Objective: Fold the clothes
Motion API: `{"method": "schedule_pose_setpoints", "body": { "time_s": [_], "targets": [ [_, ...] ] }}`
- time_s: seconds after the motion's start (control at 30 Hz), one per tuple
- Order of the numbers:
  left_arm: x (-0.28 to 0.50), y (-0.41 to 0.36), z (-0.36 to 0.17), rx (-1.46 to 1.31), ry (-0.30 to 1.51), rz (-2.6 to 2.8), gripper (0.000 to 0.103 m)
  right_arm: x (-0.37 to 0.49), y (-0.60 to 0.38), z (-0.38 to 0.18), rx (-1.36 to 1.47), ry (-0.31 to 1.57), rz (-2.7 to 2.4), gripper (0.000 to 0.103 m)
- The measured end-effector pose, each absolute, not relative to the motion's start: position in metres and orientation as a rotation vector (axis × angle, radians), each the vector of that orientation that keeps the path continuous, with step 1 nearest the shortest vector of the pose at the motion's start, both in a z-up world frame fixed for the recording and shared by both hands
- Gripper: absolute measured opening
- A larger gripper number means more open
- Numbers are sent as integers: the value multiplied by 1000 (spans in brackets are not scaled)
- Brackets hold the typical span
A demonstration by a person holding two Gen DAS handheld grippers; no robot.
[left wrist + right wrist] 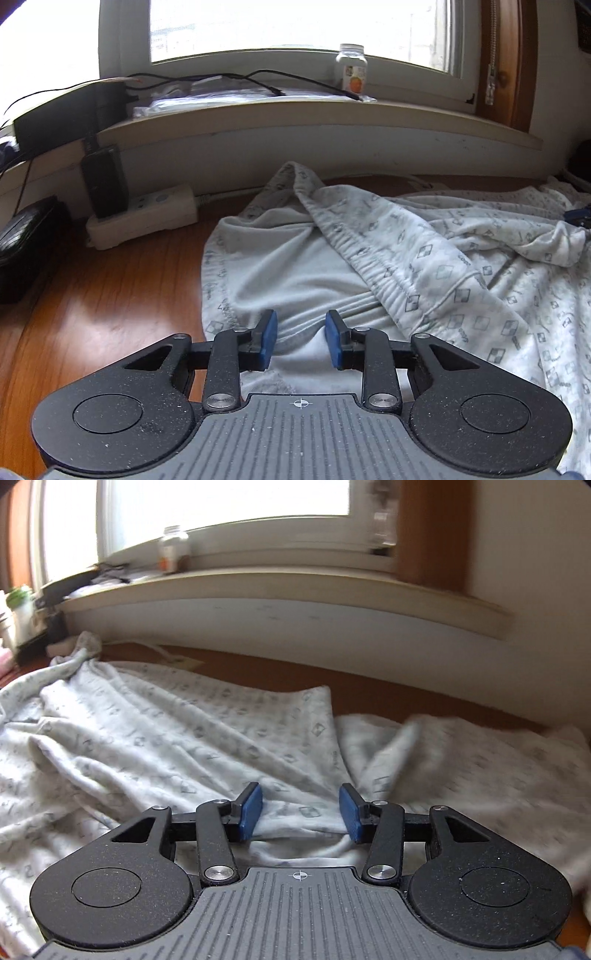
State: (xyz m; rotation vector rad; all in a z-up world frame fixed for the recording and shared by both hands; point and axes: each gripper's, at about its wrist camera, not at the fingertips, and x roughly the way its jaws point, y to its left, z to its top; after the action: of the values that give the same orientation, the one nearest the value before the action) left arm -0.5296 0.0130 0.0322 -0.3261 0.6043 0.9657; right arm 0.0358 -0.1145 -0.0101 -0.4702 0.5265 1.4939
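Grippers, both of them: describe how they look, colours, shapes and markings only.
The left gripper and right gripper look alike. Each has two blue ribbed pads on black speckled linkage arms joined by silver pivot screws. Behind sit two rounded black housings with circular insets, flanking a grey grooved plate marked with a small white crosshair. No cables, hands or sleeves show.

Garment [388, 258]: spread rumpled across the desk [92, 314], below the window sill [295, 110]. Waistband end to the left, legs [184, 731] running right. Power strip [144, 218]: on the desk left of the garment, against the wall, adapter [105, 181] plugged in on top. Jar [352, 68] and cables [221, 79]: on the sill behind. Left hand-held gripper [301, 339]: over the garment's near edge; right hand-held gripper [301, 818]: over the legs.
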Motion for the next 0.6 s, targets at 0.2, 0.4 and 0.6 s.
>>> {"method": "schedule_pose_setpoints", "body": {
  "time_s": [0.2, 0.4, 0.6],
  "targets": [
    [-512, 40, 44, -394, 590, 939, 31, 42, -120, -10, -472, 508, 1479, 46],
    [-494, 67, 53, -482, 483, 935, 41, 43, -121, -9, -456, 507, 1473, 46],
    [-466, 96, 40, -564, 485, 917, 41, 43, -119, -8, -455, 508, 1474, 47]
  ]
}}
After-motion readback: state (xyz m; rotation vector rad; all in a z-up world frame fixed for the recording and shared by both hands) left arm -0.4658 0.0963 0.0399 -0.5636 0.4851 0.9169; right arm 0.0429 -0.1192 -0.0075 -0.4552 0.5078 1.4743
